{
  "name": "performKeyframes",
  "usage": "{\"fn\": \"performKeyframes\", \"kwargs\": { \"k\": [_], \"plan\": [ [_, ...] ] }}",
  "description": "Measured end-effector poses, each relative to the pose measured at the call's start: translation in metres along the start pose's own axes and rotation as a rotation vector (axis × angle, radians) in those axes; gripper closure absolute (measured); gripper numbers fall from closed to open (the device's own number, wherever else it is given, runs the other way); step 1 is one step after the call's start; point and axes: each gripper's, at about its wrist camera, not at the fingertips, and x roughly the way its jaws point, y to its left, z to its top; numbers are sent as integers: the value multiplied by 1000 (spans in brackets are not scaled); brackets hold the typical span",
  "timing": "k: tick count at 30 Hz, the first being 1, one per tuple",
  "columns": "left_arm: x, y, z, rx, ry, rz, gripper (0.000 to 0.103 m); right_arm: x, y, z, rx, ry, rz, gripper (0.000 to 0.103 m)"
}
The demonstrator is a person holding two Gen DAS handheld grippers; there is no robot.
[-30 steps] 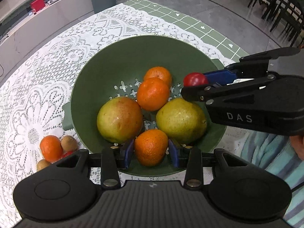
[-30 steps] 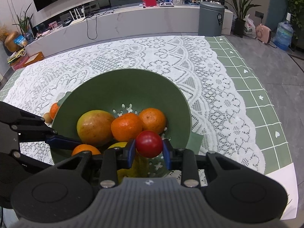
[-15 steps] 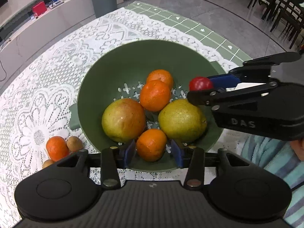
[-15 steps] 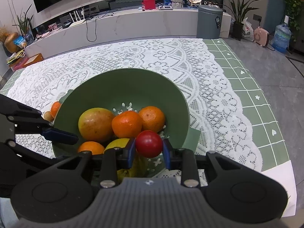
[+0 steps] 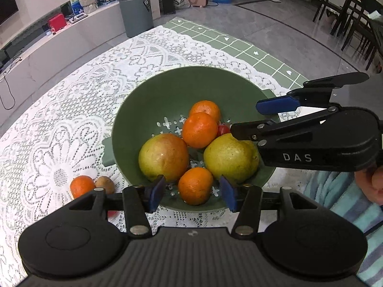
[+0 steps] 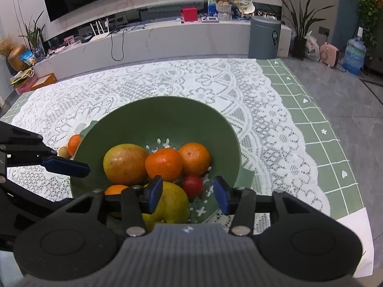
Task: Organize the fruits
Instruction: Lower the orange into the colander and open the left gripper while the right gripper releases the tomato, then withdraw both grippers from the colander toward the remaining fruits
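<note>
From the left wrist view, the left gripper hangs over the near rim of the green colander. Its jaws have just been opening and stand released, the blue pads clear on both sides of a small orange that lies in the bowl between them. Just beyond the left pad sits a reddish-green mango; just beyond the right pad sits a yellow-green mango. Farther ahead of the jaws are two more oranges, one behind the other, and a red cherry tomato wedged between them and the yellow-green mango. Outside the bowl, left of the jaws, an orange and a kiwi rest on the lace cloth of the worktop. The right gripper reaches in from the right over the bowl's far side.

From the right wrist view, the right gripper has just been opening its jaws; they are released, and the cherry tomato lies in the colander below the gap, touching neither pad. The yellow-green mango sits under the left pad. Ahead of the jaws are the reddish mango and two oranges. The left gripper enters from the left.
</note>
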Motion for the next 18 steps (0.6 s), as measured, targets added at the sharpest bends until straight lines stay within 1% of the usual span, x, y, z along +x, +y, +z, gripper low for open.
{"fn": "performKeyframes", "kwargs": {
  "k": [2, 8, 10, 14, 18],
  "plan": [
    [-4, 1, -1, -5, -12, 2, 41, -4, 0, 0, 6, -26, 2, 51],
    [-24, 7, -7, -31, -86, 10, 41, -20, 1, -2, 9, -130, 0, 50],
    [-32, 10, -10, -49, -121, 22, 41, -26, 3, -3, 7, -174, -11, 47],
    [-48, 21, -21, -119, -183, 42, 41, -35, 10, -6, 6, -237, -36, 45],
    [-61, 34, -36, -191, -220, 61, 41, -41, 23, -13, 10, -280, -39, 45]
  ]
}}
